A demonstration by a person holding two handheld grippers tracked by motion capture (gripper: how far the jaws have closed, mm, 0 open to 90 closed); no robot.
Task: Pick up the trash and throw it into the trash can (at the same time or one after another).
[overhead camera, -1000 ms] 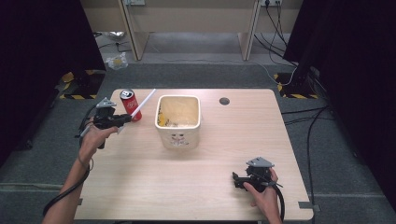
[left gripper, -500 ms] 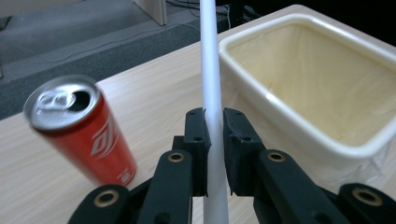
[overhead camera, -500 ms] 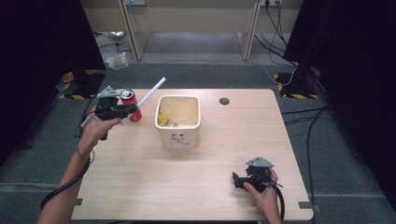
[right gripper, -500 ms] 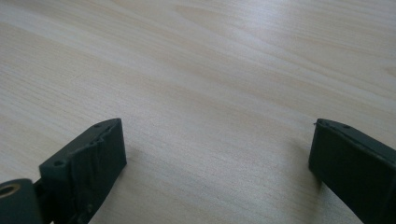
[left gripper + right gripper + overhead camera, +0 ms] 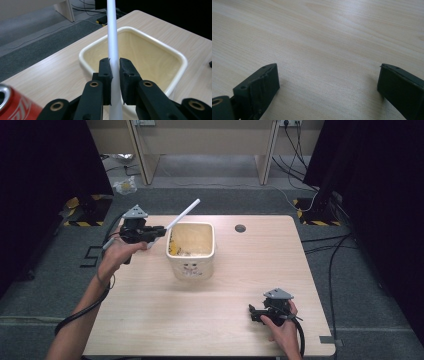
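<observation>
at the left, a white straw (image 5: 111, 45) is pinched between the closed jaws of the left gripper (image 5: 159, 231), gripped low on its length so that the long free end slants up over the near rim of the cream bin (image 5: 190, 268); judged from this, it is meant to be dropped inside. a red can (image 5: 13, 107) stands beside that gripper. yellowish scraps are seen in the bin. at the right, the right gripper (image 5: 253, 313) is rested on the table (image 5: 240, 260), jaws wide apart and empty.
</observation>
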